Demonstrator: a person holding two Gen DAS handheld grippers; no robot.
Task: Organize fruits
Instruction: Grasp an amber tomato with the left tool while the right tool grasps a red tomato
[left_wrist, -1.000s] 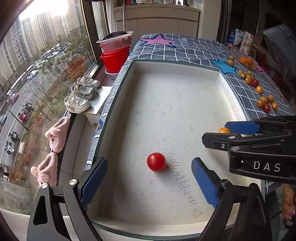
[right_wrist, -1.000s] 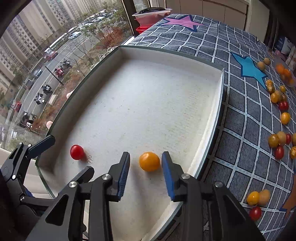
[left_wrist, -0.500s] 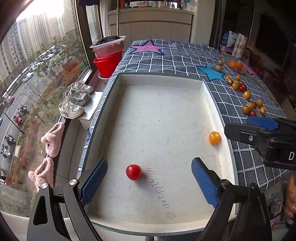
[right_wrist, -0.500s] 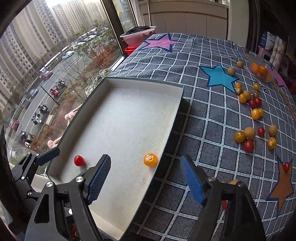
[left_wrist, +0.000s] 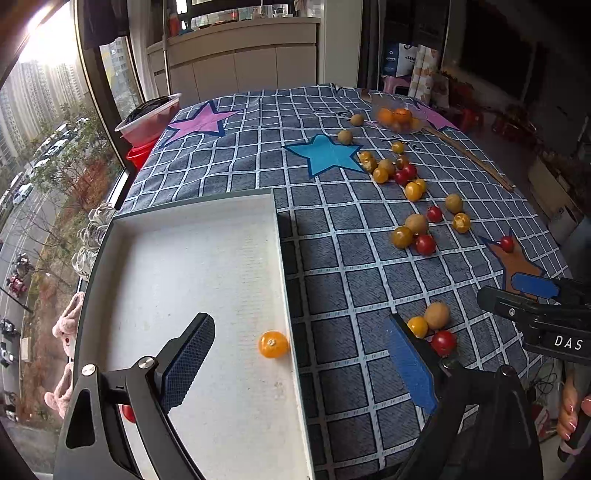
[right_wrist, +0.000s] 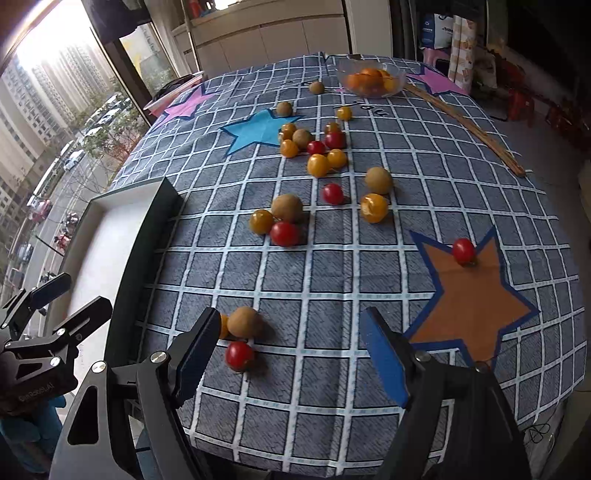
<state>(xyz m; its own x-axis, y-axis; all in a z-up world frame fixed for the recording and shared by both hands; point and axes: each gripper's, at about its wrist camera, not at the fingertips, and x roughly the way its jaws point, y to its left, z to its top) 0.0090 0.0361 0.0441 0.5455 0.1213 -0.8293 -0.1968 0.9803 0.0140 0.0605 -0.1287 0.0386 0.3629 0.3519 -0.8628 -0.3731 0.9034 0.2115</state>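
Observation:
A white tray (left_wrist: 207, 229) lies on the checked tablecloth at the left. In it sit an orange tomato (left_wrist: 273, 344) against its right wall and a red tomato (left_wrist: 128, 413), mostly hidden behind my left finger. My left gripper (left_wrist: 299, 350) is open and empty above the tray's right edge. My right gripper (right_wrist: 288, 354) is open and empty over the cloth, near a red tomato (right_wrist: 239, 355), a brown fruit (right_wrist: 242, 321) and a partly hidden orange one (right_wrist: 223, 326). Several red, orange and brown fruits (right_wrist: 317, 162) lie scattered farther back.
A clear bowl of oranges (right_wrist: 371, 82) stands at the far end, a wooden stick (right_wrist: 465, 125) beside it. A lone red tomato (right_wrist: 463, 251) lies on the orange star. The tray's dark outer wall (right_wrist: 147, 251) is left of my right gripper. Red tubs (left_wrist: 147, 122) stand by the window.
Both grippers have pulled back and swung right, off the tray toward the cloth. The orange tomato stays in the tray where the right gripper let it go.

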